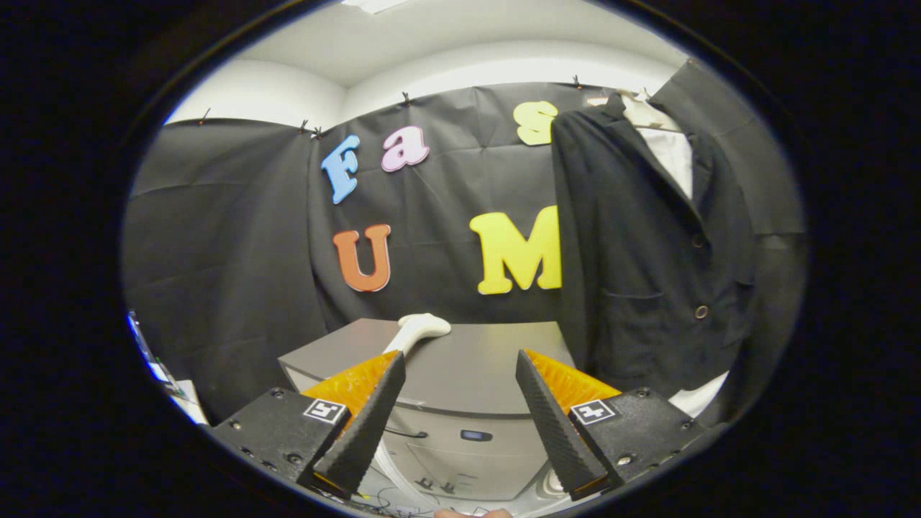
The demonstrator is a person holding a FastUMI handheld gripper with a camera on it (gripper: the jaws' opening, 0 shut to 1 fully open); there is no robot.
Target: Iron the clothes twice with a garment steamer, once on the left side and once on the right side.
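Observation:
A white garment steamer head [423,327] lies on top of a grey cabinet [489,360], just beyond my left fingertip [392,367]. A black jacket [640,244] over a white shirt [673,155] hangs against the booth wall, beyond and to the right of my right finger. My gripper [457,363] is open above the cabinet's front, with nothing between its fingers. The steamer's handle runs down behind the left finger and is partly hidden.
The grey cabinet's front face [468,450] with a small display sits below the fingers. Black cloth forms the wall behind. Some white items [180,396] lie low to the left.

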